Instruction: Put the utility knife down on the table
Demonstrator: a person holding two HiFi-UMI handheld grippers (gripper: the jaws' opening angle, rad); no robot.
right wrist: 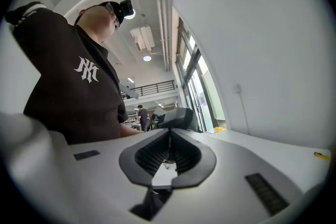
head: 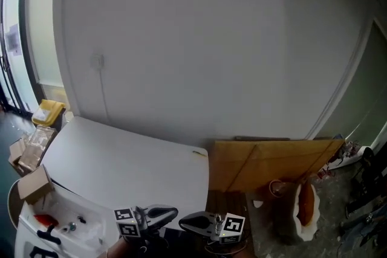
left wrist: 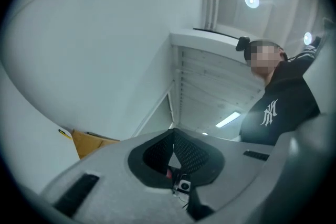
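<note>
A small yellow item (head: 199, 153), seemingly the utility knife, lies on the white table (head: 121, 166) at its far right corner. It also shows as a yellow sliver in the left gripper view (left wrist: 64, 134) and at the right edge of the right gripper view (right wrist: 321, 155). My left gripper (head: 173, 212) and right gripper (head: 183, 220) hover at the near edge, tips pointing at each other, far from the knife. In their own views the left gripper (left wrist: 173, 131) and right gripper (right wrist: 169, 131) are shut with nothing between the jaws.
A brown cardboard sheet (head: 266, 163) leans beside the table's right edge. Cardboard boxes (head: 33, 184) and a yellow box (head: 48, 112) sit on the floor at left. A white tray (head: 27, 226) with small parts is near left. A plain wall (head: 199, 39) stands behind.
</note>
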